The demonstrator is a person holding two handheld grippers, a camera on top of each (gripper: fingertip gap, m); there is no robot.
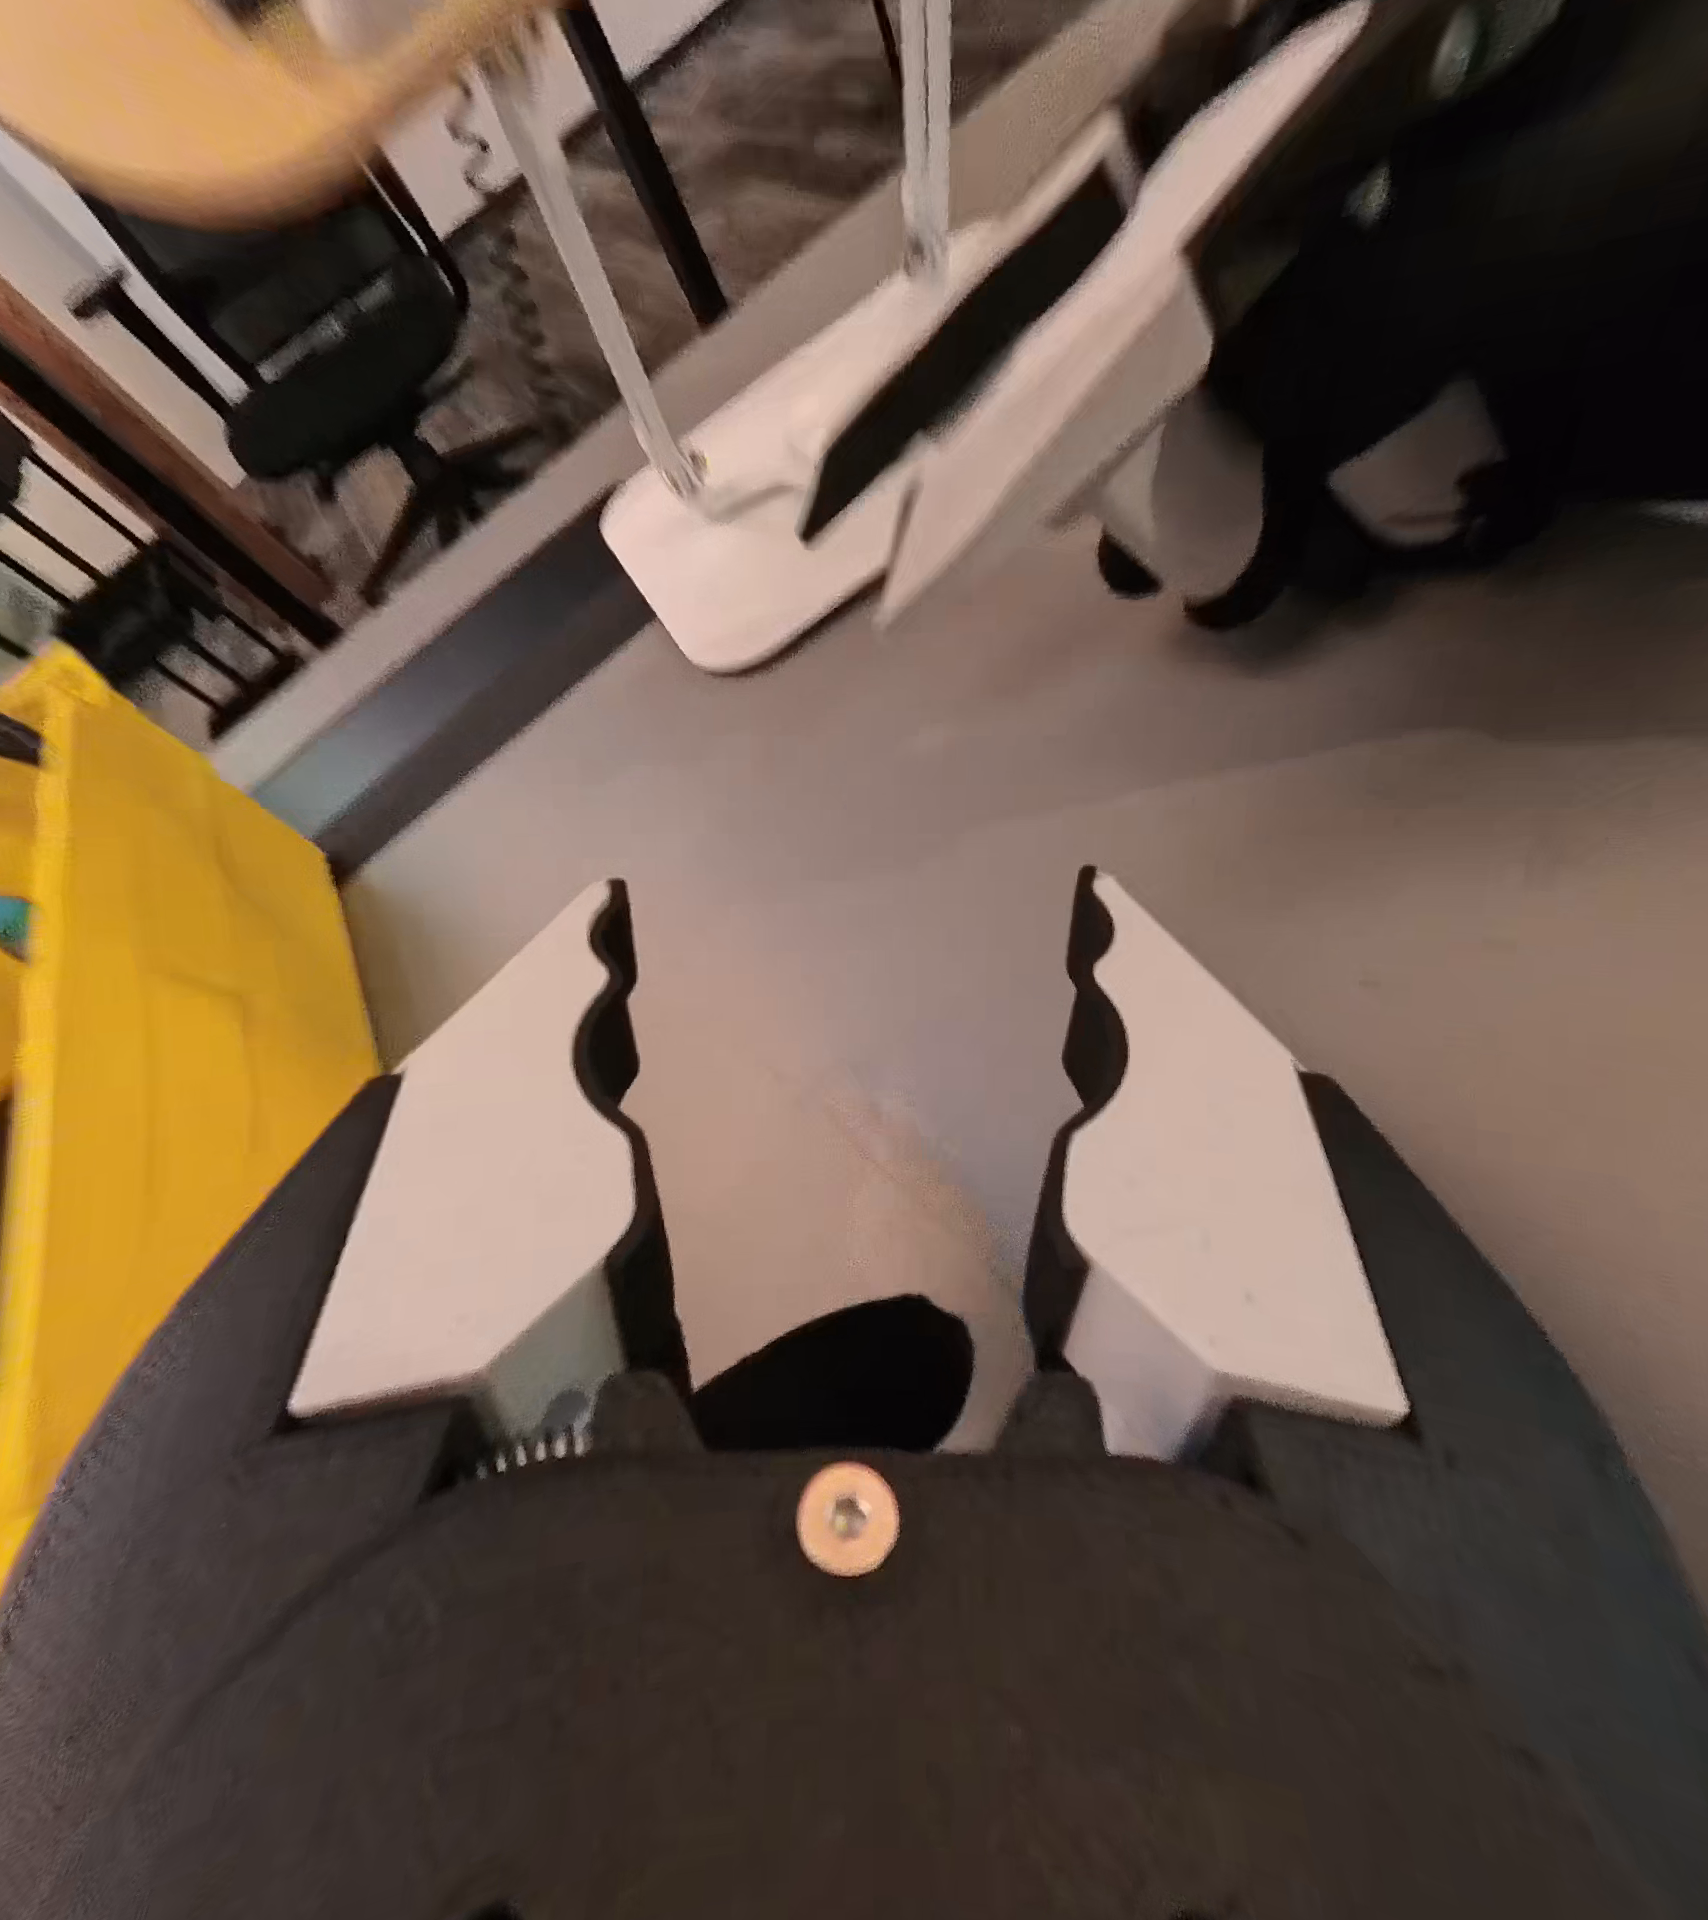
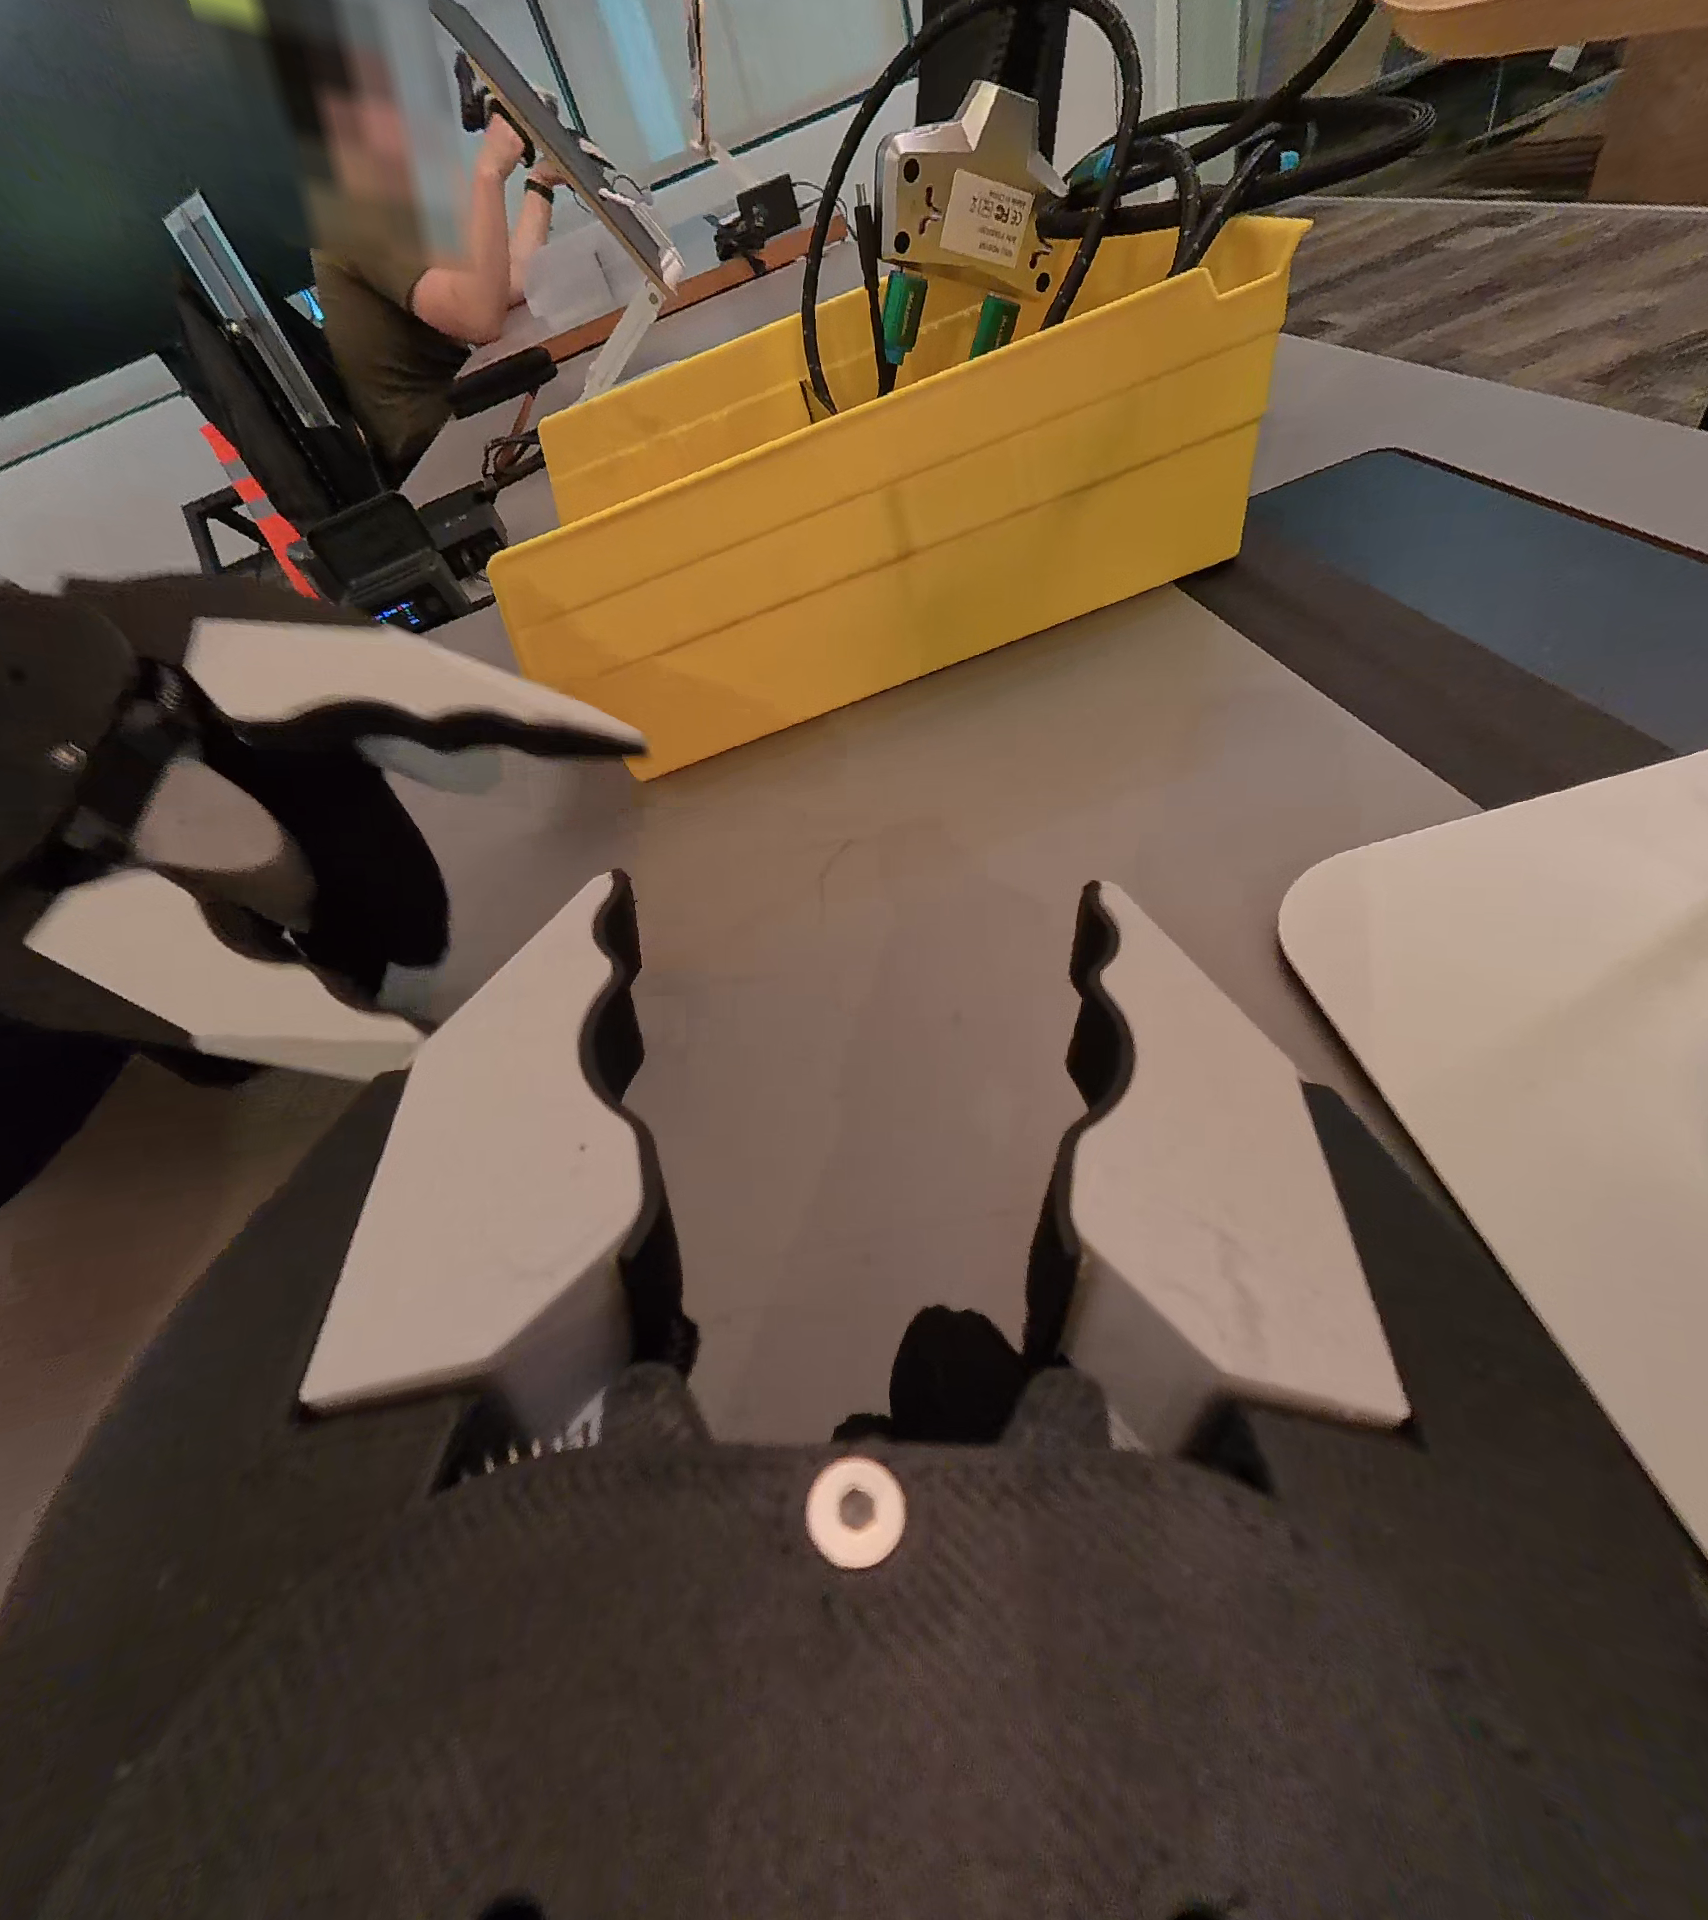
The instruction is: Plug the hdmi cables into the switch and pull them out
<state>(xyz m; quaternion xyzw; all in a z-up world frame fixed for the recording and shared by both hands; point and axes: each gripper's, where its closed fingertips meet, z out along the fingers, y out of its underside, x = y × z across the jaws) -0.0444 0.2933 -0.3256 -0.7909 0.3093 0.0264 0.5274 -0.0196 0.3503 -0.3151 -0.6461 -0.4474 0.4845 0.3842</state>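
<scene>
the yellow bin (image 2: 891, 551) sits on the grey table (image 2: 933, 831), a bit past both grippers. the silver switch (image 2: 969, 197) stands up in the bin, leaning on the back part, with its flat side and sticker toward us. black hdmi cables (image 2: 834, 208) loop up and over it, and two green plug ends (image 2: 900, 312) hang just under the switch, down into the bin. i think the bin is there to keep the switch and cables in one spot so they do not slide about

the right gripper (image 2: 855, 904) is low over the table and points at the bin. its two white fingers are wide apart and hold nothing, only bare table shows between them. it looks ready to reach for a plug

the left gripper (image 1: 850, 904) is wide apart too and holds nothing. it is just beside the near corner of the bin, so the bin fills the left edge of its view. it may be there to hold the switch steady, but that is a guess

a white stand base (image 2: 1556, 1039) lies on the table to the right, well away from the bin

no plug is held yet, so the job looks like it is at its start
</scene>
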